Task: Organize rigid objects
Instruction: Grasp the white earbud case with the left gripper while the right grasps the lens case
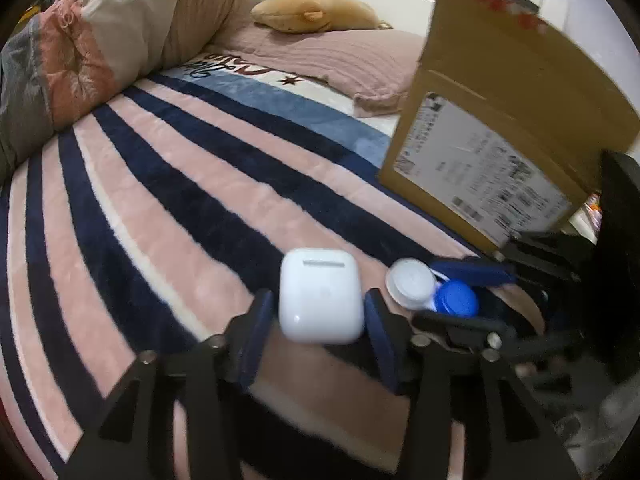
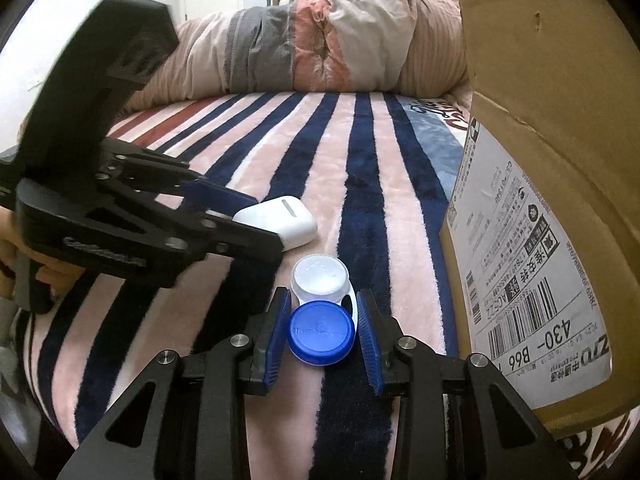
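Note:
A white earbuds case (image 1: 320,296) lies on the striped blanket between the blue pads of my left gripper (image 1: 318,320); there is a gap on the left side and the right pad is at its edge. It also shows in the right wrist view (image 2: 280,222) at the left gripper's tips (image 2: 256,220). A contact lens case with one white and one blue cap (image 2: 322,312) sits between the pads of my right gripper (image 2: 324,336), which close against the blue cap. It shows in the left wrist view (image 1: 432,292) too.
A brown cardboard box with a shipping label (image 2: 552,220) stands just right of both grippers, also in the left wrist view (image 1: 492,128). A rolled duvet (image 2: 320,40), a pink pillow (image 1: 328,56) and a plush toy (image 1: 316,12) lie at the bed's far side.

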Tool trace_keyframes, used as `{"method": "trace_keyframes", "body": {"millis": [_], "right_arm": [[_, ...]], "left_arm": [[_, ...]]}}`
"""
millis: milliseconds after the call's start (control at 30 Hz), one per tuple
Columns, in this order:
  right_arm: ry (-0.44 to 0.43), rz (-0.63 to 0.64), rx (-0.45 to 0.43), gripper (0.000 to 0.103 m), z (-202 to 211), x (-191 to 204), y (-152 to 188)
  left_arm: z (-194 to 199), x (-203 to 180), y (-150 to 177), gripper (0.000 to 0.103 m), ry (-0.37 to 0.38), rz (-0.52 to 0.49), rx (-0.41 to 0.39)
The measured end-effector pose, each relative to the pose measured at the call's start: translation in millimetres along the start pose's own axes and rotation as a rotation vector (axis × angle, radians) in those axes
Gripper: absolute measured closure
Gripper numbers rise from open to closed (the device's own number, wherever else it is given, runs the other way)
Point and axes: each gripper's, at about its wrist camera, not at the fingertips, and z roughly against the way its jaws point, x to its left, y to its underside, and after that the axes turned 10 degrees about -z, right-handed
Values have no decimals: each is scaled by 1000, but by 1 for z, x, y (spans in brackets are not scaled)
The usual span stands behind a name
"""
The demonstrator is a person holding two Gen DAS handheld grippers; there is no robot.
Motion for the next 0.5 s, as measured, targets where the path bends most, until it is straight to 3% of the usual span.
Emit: {"method": "trace_keyframes", "body": {"millis": [233,500], "right_arm": [[-9,2,-4,74,-7,0,-5],[-65,17,-13,74,10,5,-8]], "left_arm": [[-9,-4,-5,63,-54,-5,-7],[20,-15,6,63,-112,8,-1]]}}
